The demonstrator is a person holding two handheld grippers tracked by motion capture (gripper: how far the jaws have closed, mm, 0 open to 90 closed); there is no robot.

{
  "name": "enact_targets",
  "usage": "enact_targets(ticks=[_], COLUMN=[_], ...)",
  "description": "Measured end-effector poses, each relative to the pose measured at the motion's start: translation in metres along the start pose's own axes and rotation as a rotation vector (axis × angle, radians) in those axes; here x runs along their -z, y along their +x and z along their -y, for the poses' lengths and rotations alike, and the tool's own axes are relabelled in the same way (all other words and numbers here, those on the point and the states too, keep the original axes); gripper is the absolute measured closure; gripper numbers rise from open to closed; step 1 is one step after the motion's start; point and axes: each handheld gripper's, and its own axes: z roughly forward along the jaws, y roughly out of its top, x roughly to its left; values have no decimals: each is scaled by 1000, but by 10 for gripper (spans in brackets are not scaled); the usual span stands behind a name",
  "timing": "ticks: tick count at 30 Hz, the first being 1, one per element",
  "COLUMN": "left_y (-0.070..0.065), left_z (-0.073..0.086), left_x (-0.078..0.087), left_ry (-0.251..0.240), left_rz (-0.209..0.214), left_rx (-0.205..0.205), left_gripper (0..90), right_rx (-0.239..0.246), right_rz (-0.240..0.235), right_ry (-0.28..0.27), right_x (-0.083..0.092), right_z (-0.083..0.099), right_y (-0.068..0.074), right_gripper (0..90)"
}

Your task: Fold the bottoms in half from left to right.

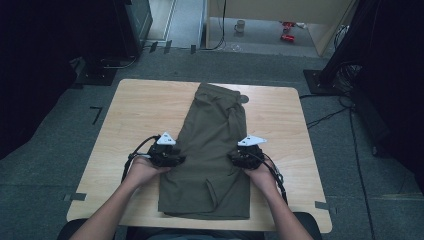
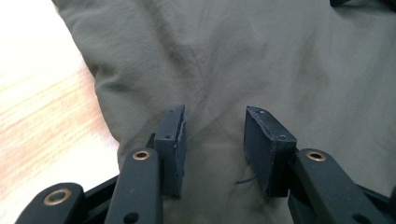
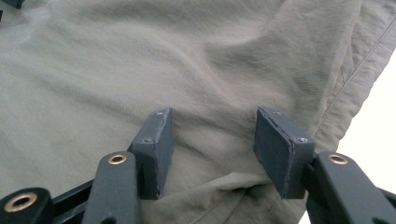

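Observation:
A pair of olive-green shorts point(image 1: 215, 145) lies folded lengthwise down the middle of the wooden table point(image 1: 140, 110), waistband end toward the near edge. My left gripper point(image 1: 176, 159) rests at the cloth's left edge, pointing inward. Its jaws stand apart over the fabric point(image 2: 280, 60), and the gripper point(image 2: 215, 140) pinches nothing. My right gripper point(image 1: 235, 159) sits at the cloth's right edge, facing the left one. In the right gripper view the gripper point(image 3: 212, 140) is open, with a loose ridge of the shorts point(image 3: 140, 60) lying between the pads but not pressed.
Bare tabletop point(image 1: 280, 120) lies on both sides of the shorts. On the floor beyond the table stand a mug point(image 1: 240, 26) and red objects point(image 1: 287, 30). Dark equipment stands point(image 1: 345, 55) and cables point(image 1: 325, 117) flank the table.

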Motion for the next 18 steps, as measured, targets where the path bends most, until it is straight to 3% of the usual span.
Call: enact_targets(ticks=[6,18], left_y=[-1,-5], left_z=[9,29], left_x=[10,26], left_ry=[5,-11], left_rz=[14,17], left_rx=[38,59], left_gripper=[593,562], right_rx=[16,48], right_rz=[-20,-47], right_ry=[-5,1], right_x=[-2,-3], right_z=[-1,-1], right_y=[8,28], right_gripper=[461,434])
